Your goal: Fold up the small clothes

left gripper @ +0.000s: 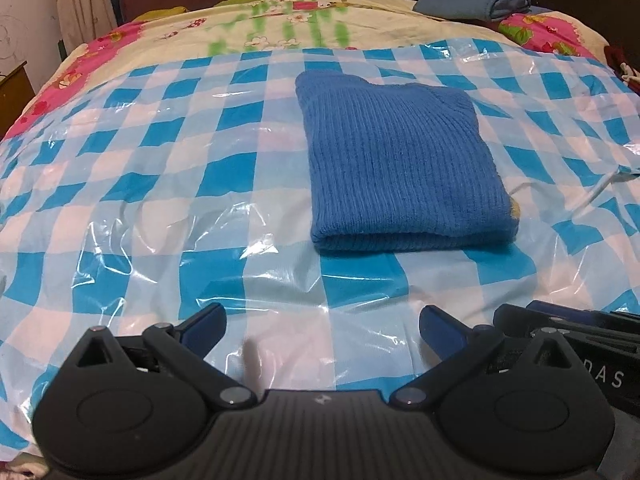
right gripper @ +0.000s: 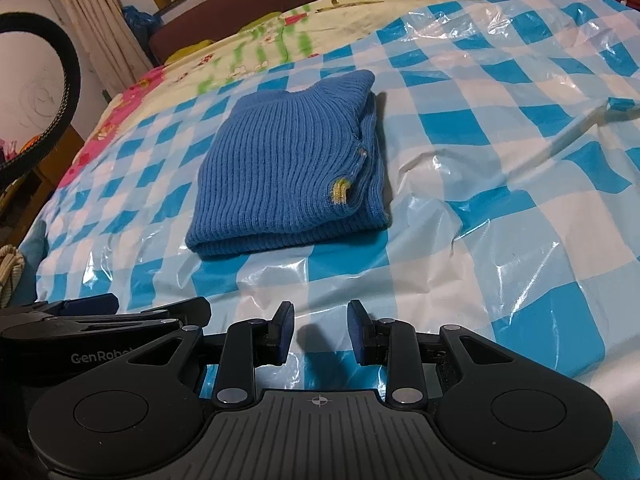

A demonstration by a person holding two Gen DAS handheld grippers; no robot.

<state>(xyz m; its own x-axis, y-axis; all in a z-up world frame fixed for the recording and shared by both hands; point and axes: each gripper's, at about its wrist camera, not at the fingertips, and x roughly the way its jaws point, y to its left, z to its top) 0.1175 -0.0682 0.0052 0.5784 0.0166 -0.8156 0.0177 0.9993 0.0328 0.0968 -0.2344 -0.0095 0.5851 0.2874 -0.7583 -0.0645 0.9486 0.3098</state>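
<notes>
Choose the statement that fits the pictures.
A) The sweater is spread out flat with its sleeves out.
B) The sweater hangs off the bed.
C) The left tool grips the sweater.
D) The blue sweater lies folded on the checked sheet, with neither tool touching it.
D: the blue sweater lies folded on the checked sheet, and the left tool and right tool are open, short of it.

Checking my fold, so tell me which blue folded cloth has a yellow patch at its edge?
The blue ribbed knit sweater on the checked plastic sheet; the grey-blue folded cloth at the bed's far end looks plain.

Left tongs (left gripper: 322, 326) spread wide, empty; right tongs (right gripper: 320, 330) narrowly parted, empty
</notes>
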